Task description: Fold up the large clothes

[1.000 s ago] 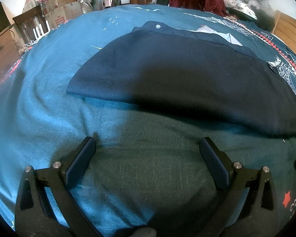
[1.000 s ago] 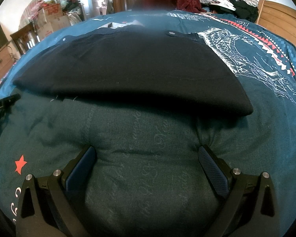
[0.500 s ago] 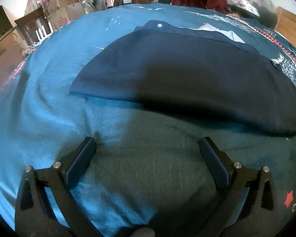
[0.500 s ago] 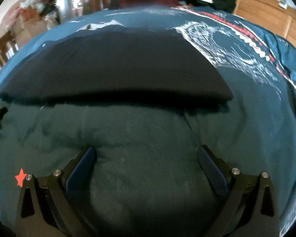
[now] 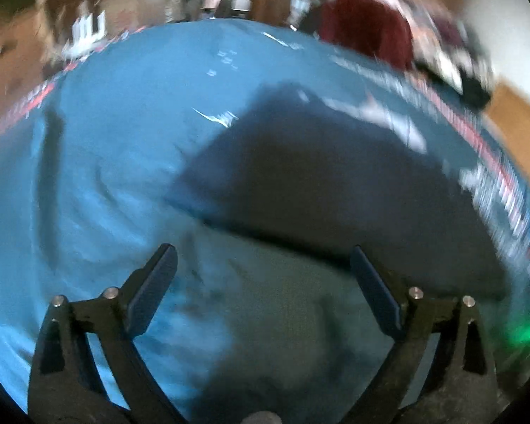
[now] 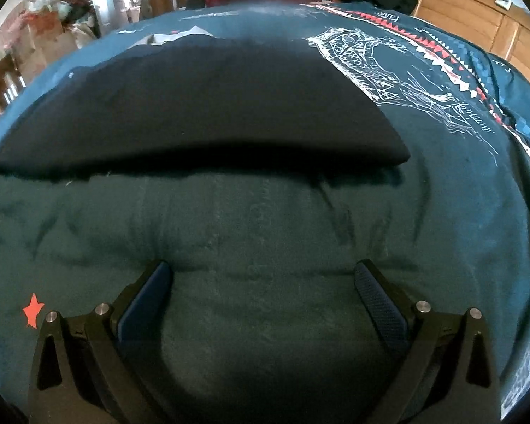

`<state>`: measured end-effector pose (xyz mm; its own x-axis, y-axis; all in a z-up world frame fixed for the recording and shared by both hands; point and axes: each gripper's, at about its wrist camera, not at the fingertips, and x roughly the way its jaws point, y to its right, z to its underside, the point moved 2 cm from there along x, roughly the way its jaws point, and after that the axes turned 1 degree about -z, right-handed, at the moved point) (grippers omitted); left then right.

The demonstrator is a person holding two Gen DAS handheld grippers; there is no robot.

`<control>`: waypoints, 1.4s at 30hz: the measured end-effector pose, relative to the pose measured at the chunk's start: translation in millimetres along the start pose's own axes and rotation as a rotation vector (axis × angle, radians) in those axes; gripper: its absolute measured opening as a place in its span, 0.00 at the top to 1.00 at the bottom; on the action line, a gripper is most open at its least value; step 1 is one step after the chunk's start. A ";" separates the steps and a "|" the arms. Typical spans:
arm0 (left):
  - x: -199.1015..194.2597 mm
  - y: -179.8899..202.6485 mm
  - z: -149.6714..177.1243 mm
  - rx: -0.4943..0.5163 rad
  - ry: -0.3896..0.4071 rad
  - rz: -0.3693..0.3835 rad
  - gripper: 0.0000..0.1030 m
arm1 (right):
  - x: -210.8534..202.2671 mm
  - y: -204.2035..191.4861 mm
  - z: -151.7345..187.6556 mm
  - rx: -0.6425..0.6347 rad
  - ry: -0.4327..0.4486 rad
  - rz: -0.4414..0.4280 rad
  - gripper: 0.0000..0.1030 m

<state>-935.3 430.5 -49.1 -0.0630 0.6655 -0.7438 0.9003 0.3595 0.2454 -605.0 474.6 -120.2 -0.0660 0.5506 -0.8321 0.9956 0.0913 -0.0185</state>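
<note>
1. Blue cloth fills most of the left wrist view: it is a bedspread (image 5: 99,162) spread flat. The whole picture is smeared and blurry. The left gripper (image 5: 263,265) has its two fingers spread wide apart, and nothing is between them. They hang over bare bedspread. The folded dark shirt (image 5: 318,183) lies ahead of the fingers and a bit to the right, apart from them. A white tag or paper (image 5: 388,120) shows at the far edge of the shirt. Behind the bed sit a dark red cloth (image 5: 364,39) and some brown boxes (image 5: 99,7), too blurry to tell more.

2. The right wrist view is sharp. The right gripper (image 6: 263,282) also has its fingers wide apart and holds nothing. They sit over the dark teal bedspread (image 6: 258,226), which has soft wrinkles. The dark shirt (image 6: 201,106) lies flat ahead of the fingers, not touching them, with a straight folded edge facing them. A white drawing (image 6: 388,74) is printed on the bedspread just to the right of the shirt. A small red star (image 6: 33,310) is printed near the left finger. A wooden board (image 6: 477,14) stands at the far right.
</note>
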 end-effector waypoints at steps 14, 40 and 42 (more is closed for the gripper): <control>67.5 -24.9 -37.6 -0.191 -0.060 0.050 0.94 | -50.7 -16.9 -29.7 -0.017 -0.004 -0.098 0.10; 40.4 77.7 -30.1 0.345 0.209 -0.015 0.97 | 110.8 -426.5 -282.6 -0.714 -0.370 -0.166 0.12; 41.0 80.8 -28.4 0.345 0.210 -0.008 0.97 | 121.2 -426.6 -286.7 -0.687 -0.377 -0.131 0.14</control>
<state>-877.4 505.4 -42.1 -0.1252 0.7956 -0.5928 0.9889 0.1485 -0.0095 -1056.6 740.3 -54.3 -0.0311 0.1934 -0.9806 0.7094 0.6954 0.1146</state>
